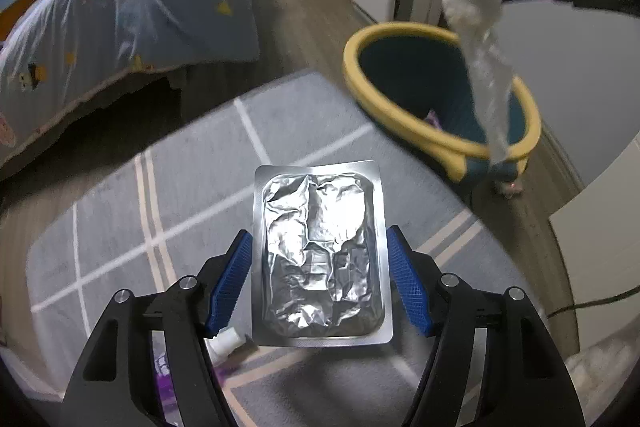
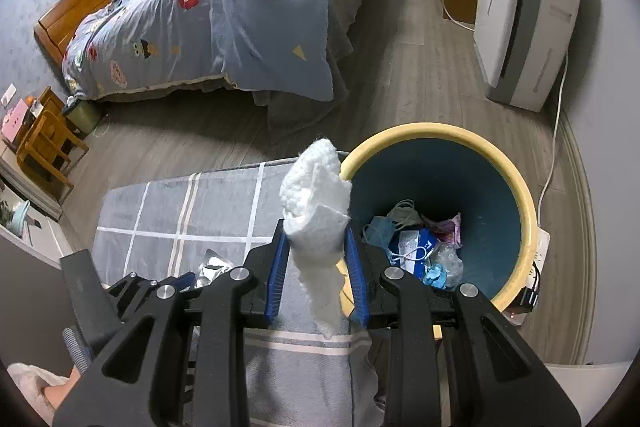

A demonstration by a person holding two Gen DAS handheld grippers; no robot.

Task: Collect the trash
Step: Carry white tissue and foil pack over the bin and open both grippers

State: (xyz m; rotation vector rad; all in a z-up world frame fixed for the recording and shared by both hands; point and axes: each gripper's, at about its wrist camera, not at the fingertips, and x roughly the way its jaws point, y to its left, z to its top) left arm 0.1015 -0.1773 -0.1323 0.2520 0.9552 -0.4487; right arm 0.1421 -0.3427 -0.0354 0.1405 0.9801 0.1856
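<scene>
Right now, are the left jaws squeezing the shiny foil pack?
Touching. In the left wrist view, the left gripper has a blue pad against each long edge of the foil pack, which hangs above the grey rug.

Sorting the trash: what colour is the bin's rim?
Yellow rim, dark teal inside; the right wrist view shows it best.

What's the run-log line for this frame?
left claw: shut on foil pack | right claw: shut on white tissue | bin: beside rug, trash inside | step: carry to bin
</scene>
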